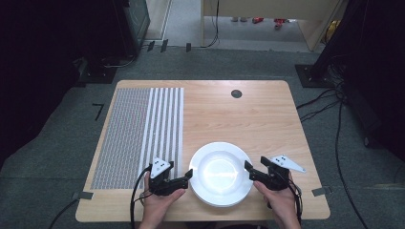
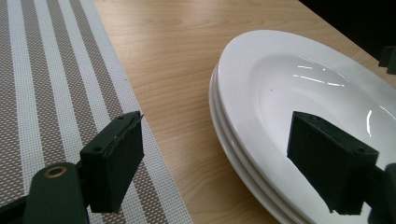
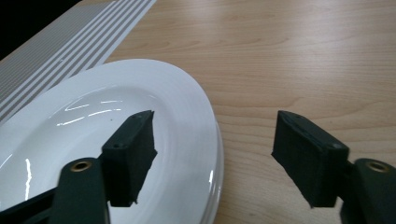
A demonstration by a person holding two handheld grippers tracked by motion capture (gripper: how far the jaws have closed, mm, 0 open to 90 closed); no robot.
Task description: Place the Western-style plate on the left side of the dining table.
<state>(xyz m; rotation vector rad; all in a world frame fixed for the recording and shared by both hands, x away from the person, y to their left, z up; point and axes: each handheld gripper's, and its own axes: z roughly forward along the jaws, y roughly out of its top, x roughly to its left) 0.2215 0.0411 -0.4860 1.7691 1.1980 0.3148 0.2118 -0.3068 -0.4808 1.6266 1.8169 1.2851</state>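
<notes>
Both grippers, left gripper (image 1: 190,173) and right gripper (image 1: 247,166), agape astride stacked plates (image 1: 220,173), striped placemat (image 1: 138,133) beside.

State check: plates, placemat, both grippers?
plates: stacked, at least three rims, top one empty, flat on the table
placemat: spread flat beside the stack, apart from it
left gripper: jaws open, at the stack's left rim, holding nothing
right gripper: jaws open, at the stack's right rim, holding nothing
</notes>
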